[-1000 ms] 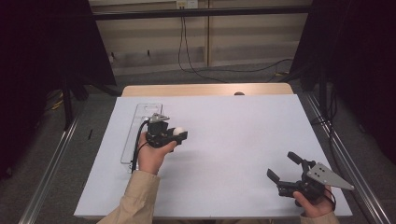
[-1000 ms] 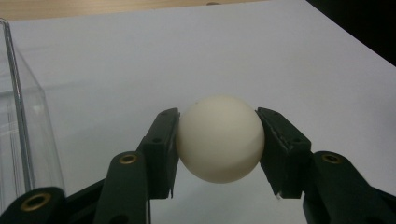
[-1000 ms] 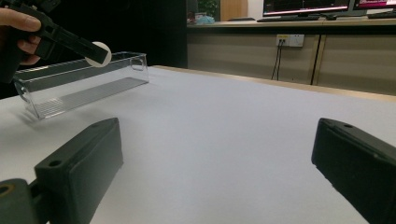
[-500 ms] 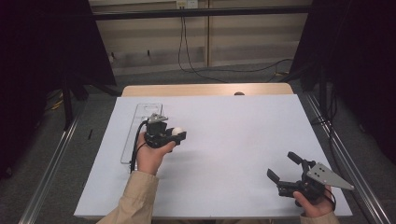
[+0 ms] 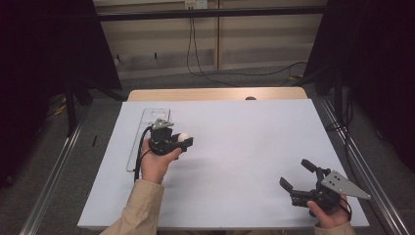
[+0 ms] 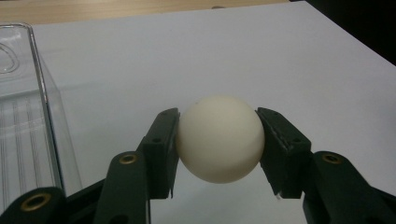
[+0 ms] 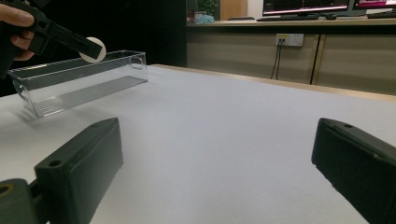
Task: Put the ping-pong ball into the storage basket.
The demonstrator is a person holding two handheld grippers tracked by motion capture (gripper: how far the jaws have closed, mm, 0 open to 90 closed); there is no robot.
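We have the white ball (image 6: 218,138) pinched between the two pads of our left claw (image 5: 182,141), which is closed on it across its widest part, one pad on each side. It hangs a little above the worktop (image 5: 235,147), just beside the clear plastic tray (image 5: 147,128) that lies lengthwise along the worktop's left part. From the right gripper view the ball (image 7: 93,48) shows up level with the tray's (image 7: 79,79) top rim or slightly over it, so we judge the job in hand is to set the ball into that tray.

Our right claw (image 5: 299,175) rests well apart, low near the worktop's right front corner, its jaws standing wide with nothing between them.

What worries us is the grip itself. The ball is smooth and round, and the flat pads meet it on small patches only; a slight tilt or a quick swing of the hand could let it squirt out forwards or drop. Once loose on the flat sheet it would likely roll far, maybe off the edge. The tray is narrow and looks light: if we catch its wall with a jaw on the way in, it may slide or tip. And if we let go from too high, the ball could bounce back out over the low wall.
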